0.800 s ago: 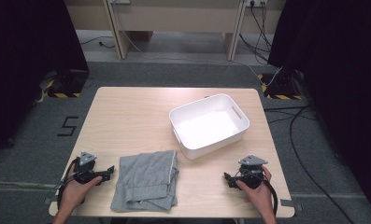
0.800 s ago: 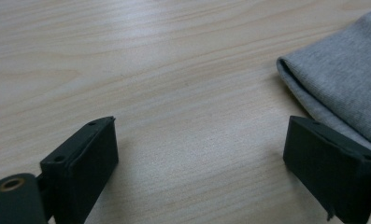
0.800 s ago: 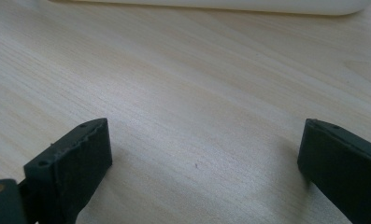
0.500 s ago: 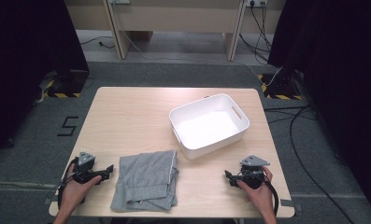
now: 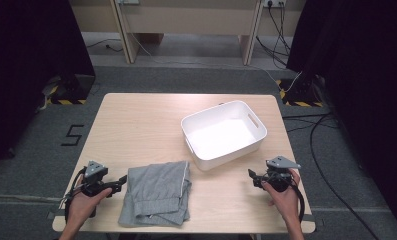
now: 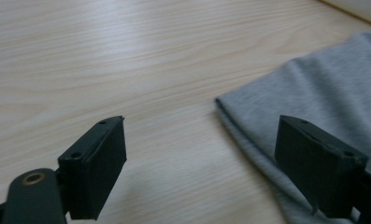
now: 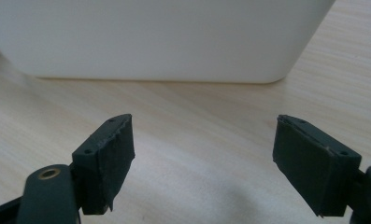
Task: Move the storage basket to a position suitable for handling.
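On the high view, a folded grey garment [image 5: 157, 199] lies flat near the front edge of the light wooden table [image 5: 146, 125], toward the 7 o'clock part of the tabletop; its lower layers show an offset fold along the front. The left gripper [image 5: 117, 183], held in the person's left hand [image 5: 81, 202], sits low over the table just beside the garment's 9 o'clock edge, pointed at it. In the left gripper view its jaws stand wide apart and hold nothing: one jaw is over bare wood, the other is over the grey fabric [image 6: 314, 93], whose hemmed edge runs between them; whether that jaw touches the cloth cannot be told. The right gripper [image 5: 252, 176], in the person's right hand [image 5: 282, 195], rests near the table's 4 o'clock corner, well apart from the garment and pointed toward the table's middle. In the right gripper view its jaws are likewise spread wide with nothing between them but bare tabletop, and the outer wall of a white plastic bin [image 7: 164, 37] stands across the view beyond them. On the high view that bin [image 5: 225, 150], rectangular with handle cut-outs in its ends, stands at about 2 o'clock from the garment, with its near corner just beside the garment's far right corner; contact between the two cannot be told.
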A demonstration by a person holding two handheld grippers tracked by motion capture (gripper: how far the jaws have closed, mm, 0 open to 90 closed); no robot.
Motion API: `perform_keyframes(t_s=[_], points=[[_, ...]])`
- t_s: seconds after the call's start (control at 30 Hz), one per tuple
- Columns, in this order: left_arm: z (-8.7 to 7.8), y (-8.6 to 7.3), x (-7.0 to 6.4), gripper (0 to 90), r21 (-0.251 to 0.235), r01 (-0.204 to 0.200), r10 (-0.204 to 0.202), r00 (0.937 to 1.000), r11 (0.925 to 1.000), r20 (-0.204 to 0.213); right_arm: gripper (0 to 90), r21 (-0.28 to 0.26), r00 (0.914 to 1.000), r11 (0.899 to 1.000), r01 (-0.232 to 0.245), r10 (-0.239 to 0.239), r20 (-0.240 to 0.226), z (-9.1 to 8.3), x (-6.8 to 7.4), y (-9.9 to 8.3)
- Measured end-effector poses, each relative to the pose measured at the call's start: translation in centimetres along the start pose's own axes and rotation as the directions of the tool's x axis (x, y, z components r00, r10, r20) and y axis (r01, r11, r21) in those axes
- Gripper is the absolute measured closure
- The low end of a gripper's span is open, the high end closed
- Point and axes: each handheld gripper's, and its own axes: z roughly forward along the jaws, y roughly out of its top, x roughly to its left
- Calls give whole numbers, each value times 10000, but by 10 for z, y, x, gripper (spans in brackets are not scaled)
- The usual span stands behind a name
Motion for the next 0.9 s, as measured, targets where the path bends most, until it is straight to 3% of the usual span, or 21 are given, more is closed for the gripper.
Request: perform_keyframes(t_s=[0.2, 0.4, 0.57, 0.8, 0.9], points=[[-2, 17, -26, 164, -382, -385, 409, 9970, 9985, 663, 227, -278, 9997, 9995, -172, 176, 146, -1, -12, 18], [8, 33, -60, 163, -391, -1059, 1101, 9851, 9936, 1318, 238, -660, 9994, 9976, -205, 223, 264, 0, -18, 47], [18, 50, -94, 163, -503, -1641, 1707, 9671, 9852, 1884, 242, -723, 9986, 9973, -113, 151, 513, 8, -26, 74], [41, 71, -141, 163, -459, -2422, 2454, 9306, 9691, 2715, 248, -369, 9943, 9977, -562, 593, 885, 25, -45, 94], [52, 78, -154, 165, -342, -2712, 2701, 9237, 9619, 2718, 250, -202, 9925, 9971, -738, 754, 959, 34, -50, 94]])
